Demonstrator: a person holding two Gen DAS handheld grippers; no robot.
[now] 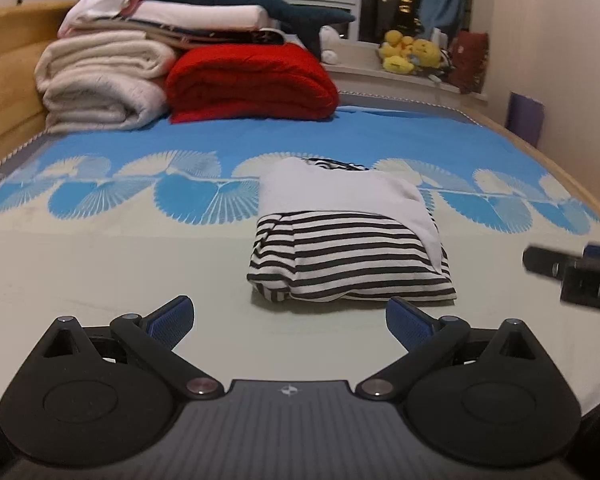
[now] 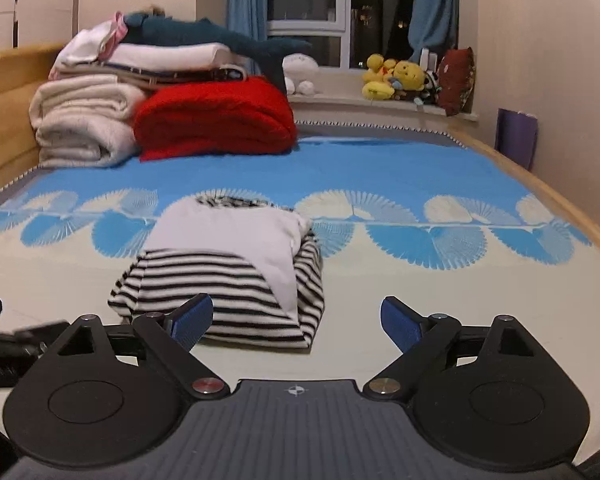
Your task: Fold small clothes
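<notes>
Little can be read here. A small white emblem, a circle crossed by a four-pointed compass-like mark, stands at the front edge of the ribbed grey body of the left gripper (image 1: 290, 322), and the same emblem stands in the same spot on the right gripper (image 2: 296, 322). In the left wrist view, the right gripper's dark side at the frame's right edge bears faint pale characters, too blurred to make out. No other words, numbers or labels are legible.
</notes>
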